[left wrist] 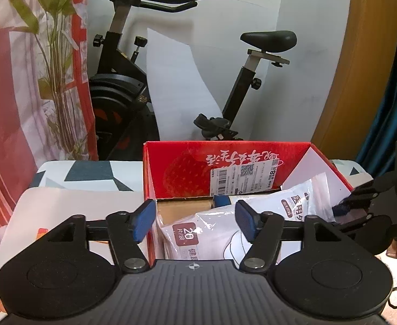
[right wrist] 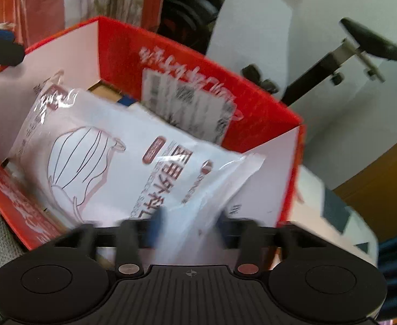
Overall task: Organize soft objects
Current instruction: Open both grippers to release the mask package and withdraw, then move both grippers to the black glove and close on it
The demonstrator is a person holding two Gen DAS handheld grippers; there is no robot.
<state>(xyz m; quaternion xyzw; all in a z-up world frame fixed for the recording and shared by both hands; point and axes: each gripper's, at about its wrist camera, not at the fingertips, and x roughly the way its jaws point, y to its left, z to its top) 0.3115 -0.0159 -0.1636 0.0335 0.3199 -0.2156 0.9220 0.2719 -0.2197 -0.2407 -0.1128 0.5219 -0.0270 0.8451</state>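
Note:
A red cardboard box (left wrist: 187, 168) with a strawberry print stands open on a patterned surface. Inside it lies a white plastic bag of face masks (left wrist: 212, 230), slanted, its right end propped against the box's right wall. My left gripper (left wrist: 195, 222) hovers open at the box's near left corner; its left pad lines up with the left wall and its right pad is over the bag. In the blurred right wrist view, my right gripper (right wrist: 189, 224) is open at the box's (right wrist: 122, 54) near right. The bag's (right wrist: 103, 146) loose corner lies between its spread fingers.
A black exercise bike (left wrist: 122, 81) stands behind the box, with a white sheet (left wrist: 176, 81) leaning on the wall. A red floral cloth (left wrist: 22, 94) hangs at the left. A wooden panel (left wrist: 361, 54) and blue fabric (left wrist: 388, 135) are at the right. The geometric-patterned surface (left wrist: 90, 173) extends left of the box.

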